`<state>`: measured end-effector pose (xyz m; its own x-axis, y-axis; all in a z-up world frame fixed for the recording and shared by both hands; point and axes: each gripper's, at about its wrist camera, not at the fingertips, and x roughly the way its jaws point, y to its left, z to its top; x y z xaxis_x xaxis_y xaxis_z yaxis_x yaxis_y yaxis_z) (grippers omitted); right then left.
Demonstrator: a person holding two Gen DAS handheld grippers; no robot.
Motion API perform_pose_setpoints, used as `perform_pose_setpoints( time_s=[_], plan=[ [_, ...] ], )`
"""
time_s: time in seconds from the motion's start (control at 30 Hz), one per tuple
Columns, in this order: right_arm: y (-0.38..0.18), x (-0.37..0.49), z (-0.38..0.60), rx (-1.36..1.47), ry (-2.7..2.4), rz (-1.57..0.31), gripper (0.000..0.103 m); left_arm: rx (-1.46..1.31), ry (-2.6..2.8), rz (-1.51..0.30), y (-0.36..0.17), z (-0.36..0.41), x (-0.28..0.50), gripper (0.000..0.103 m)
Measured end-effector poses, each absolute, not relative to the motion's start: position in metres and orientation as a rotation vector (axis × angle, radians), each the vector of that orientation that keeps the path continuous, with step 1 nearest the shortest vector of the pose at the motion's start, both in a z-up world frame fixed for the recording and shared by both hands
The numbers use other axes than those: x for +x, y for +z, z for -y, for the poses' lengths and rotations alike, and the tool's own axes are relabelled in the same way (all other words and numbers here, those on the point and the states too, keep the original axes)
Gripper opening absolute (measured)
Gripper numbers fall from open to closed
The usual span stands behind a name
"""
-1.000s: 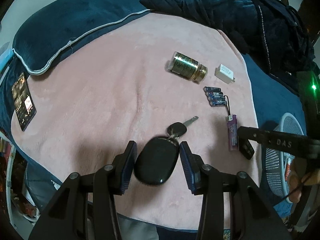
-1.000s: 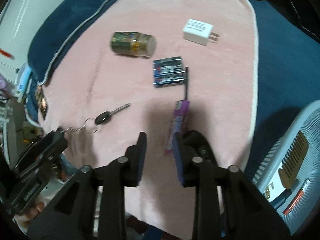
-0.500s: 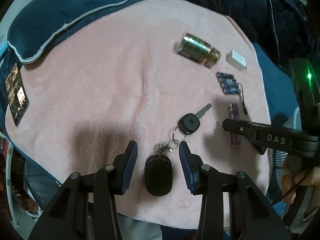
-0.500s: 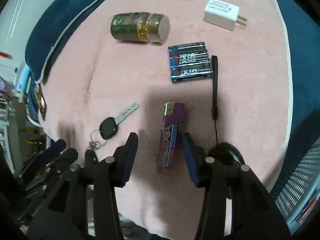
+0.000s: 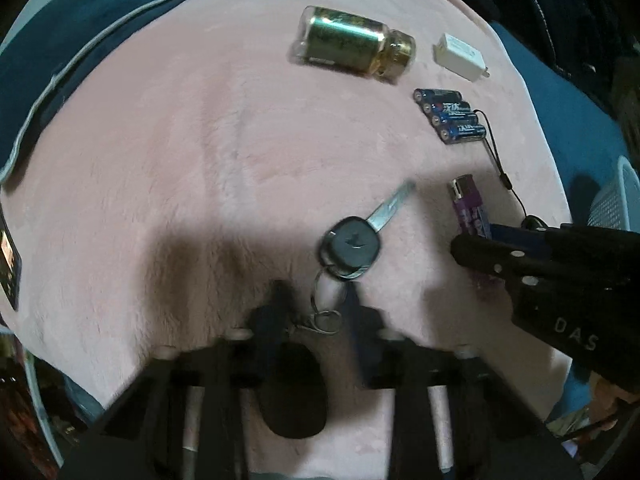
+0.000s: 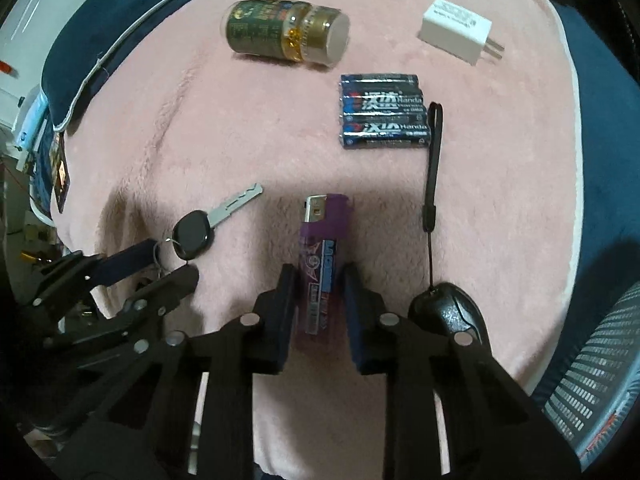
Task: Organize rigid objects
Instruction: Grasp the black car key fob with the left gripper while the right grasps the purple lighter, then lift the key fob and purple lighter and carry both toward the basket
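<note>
On the pink blanket (image 6: 200, 140) lies a purple lighter (image 6: 322, 236). My right gripper (image 6: 320, 272) points down over it, and its closing jaws press on the lighter's sides. A car key (image 5: 352, 246) with a black head is joined by a key ring (image 5: 326, 322) to a black fob (image 5: 296, 396). My left gripper (image 5: 316, 292) is blurred, and its closing jaws pinch the ring links. The fob lies further back between the fingers. In the right wrist view the left gripper (image 6: 172, 262) sits beside the key (image 6: 192, 234).
A green and gold bottle (image 6: 284, 34) lies on its side at the back, with a white charger (image 6: 456, 34) to its right. Blue batteries (image 6: 384, 110) lie in a row. A black gadget (image 6: 448, 312) with a strap sits right of the lighter. A white basket (image 6: 600, 360) stands off the right edge.
Both grippers have come down toward the blanket. The right jaws have closed in on the lighter. The left jaws have narrowed around the key ring, and the fob now sits further back between the fingers.
</note>
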<state>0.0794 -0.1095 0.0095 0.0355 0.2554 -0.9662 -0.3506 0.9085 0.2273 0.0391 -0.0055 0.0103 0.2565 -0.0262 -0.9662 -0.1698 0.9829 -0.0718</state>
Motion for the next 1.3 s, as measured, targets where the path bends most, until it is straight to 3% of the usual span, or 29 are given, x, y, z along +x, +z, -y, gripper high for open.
perform_pose_setpoints(
  time_s=[0.03,0.33,0.77,0.87,0.93,0.97,1.3],
  plan=[
    [0.01,0.08,0.11,-0.075,0.464,-1.464,0.023,-0.187,0.102,-1.292,0.016,0.005,0.039,0.001],
    [0.028,0.082,0.129,0.029,0.482,-1.43,0.022,-0.452,0.092,-1.104,0.058,-0.027,0.019,0.0],
    [0.081,0.068,0.154,0.117,0.544,-1.329,0.022,-0.474,0.12,-1.02,0.09,-0.026,0.007,0.0],
    [0.079,0.066,0.156,0.122,0.54,-1.334,0.022,-0.462,0.175,-1.099,0.075,-0.03,0.006,0.009],
    [0.075,0.065,0.159,0.126,0.534,-1.343,0.022,-0.403,0.196,-1.17,0.063,-0.025,0.006,0.032],
    [0.073,0.065,0.156,0.128,0.531,-1.347,0.022,-0.383,0.193,-1.197,0.057,-0.022,0.005,0.037],
    [0.061,0.055,0.147,0.124,0.525,-1.381,0.022,-0.24,0.169,-1.413,0.002,0.0,0.014,0.04]
  ],
)
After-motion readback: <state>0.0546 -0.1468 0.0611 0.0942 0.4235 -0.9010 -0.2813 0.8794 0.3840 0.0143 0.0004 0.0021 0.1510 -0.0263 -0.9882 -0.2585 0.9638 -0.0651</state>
